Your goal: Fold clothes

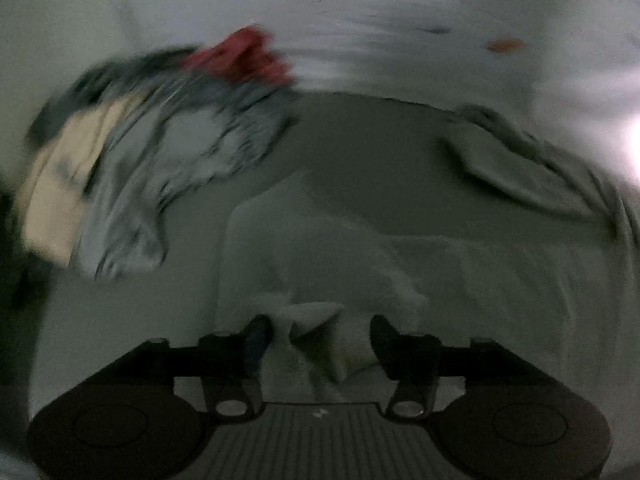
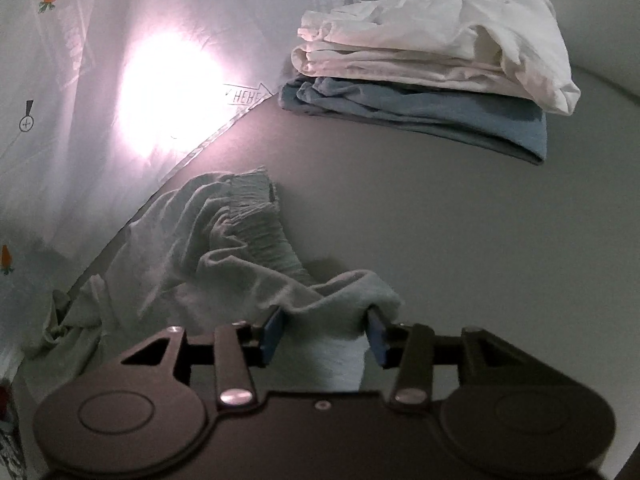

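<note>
A pale grey-green garment [image 2: 224,248] with an elastic waistband lies crumpled on the grey table. It also shows in the left wrist view [image 1: 360,240], spread toward the right. My right gripper [image 2: 326,330] has its jaws apart, with a fold of this garment lying between the blue pads [image 2: 274,332]. My left gripper [image 1: 316,340] also has its jaws apart, with a bunched corner of the garment between its fingers [image 1: 256,340]. The left wrist view is blurred by motion.
A folded stack [image 2: 432,80] of white clothes on a blue one sits at the far right of the table [image 2: 480,260]. A loose pile of grey, cream and red clothes [image 1: 152,152] lies at the far left. A carrot-print sheet [image 2: 80,80] hangs behind, with a bright glare.
</note>
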A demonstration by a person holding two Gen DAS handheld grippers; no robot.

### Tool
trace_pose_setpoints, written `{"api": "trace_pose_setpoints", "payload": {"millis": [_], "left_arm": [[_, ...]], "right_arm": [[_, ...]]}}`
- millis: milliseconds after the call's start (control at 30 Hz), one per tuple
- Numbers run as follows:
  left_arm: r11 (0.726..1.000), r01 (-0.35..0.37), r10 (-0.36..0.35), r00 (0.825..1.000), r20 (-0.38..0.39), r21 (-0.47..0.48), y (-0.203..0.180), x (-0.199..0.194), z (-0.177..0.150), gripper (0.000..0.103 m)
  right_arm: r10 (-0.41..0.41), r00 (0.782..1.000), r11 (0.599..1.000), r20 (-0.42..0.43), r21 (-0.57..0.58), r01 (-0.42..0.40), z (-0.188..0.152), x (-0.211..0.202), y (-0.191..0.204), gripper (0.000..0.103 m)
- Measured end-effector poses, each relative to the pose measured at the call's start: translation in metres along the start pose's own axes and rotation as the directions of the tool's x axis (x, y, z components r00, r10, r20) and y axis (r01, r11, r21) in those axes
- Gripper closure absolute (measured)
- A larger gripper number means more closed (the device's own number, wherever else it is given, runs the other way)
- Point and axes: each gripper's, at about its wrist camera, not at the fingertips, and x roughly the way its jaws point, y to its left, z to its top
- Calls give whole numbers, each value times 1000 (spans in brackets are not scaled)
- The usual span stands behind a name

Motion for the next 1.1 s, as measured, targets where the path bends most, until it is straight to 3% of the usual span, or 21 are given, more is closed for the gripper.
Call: {"api": "trace_pose_setpoints", "payload": {"millis": [133,233,400,500,600,667,767,867,900,967,1033,1100], "left_arm": [[983,33,-37,999,16,181,-32,6,1,41],[962,-21,11,999,36,271,-44,9,-3,39],[950,-38,30,999,31,310,-42,12,-4,36],[909,5,-21,999,34,416,-52,15,-8,27],[860,-40,27,999,34,509,-68,36,-11,28],[845,-30,35,999,0,533,-72,54,-11,28],[865,-6,15,1000,-15,502,-67,64,-9,32],[904,-20,41,998,-40,428,-52,69,-2,74],[922,-31,52,998,-43,385,-41,70,-1,97],[960,-57,69,997,-37,275,-16,66,0,100],[990,-95,98,995,-24,105,19,51,2,100],[986,-138,138,990,-9,-96,60,32,1,100]], "right_arm": [[4,1000,1000,-10,-24,-5,-2,5,2,54],[-2,1000,1000,1,-24,2,0,2,0,54],[-28,999,1000,27,-8,28,3,-3,-8,54],[-31,999,1000,25,2,31,4,-2,-9,54],[-21,1000,1000,23,0,21,3,-1,-5,54],[-15,1000,1000,26,-7,16,2,-2,-2,54],[-15,999,1000,30,-17,16,2,-3,1,54],[-21,999,1000,30,-9,21,0,-4,-1,54],[-24,999,1000,28,-5,24,0,-4,-2,54],[-25,999,1000,28,-2,25,-1,-4,-2,54],[-27,999,1000,30,-2,27,-1,-4,-2,54],[-33,999,999,34,-6,33,-1,-4,-2,54]]}}
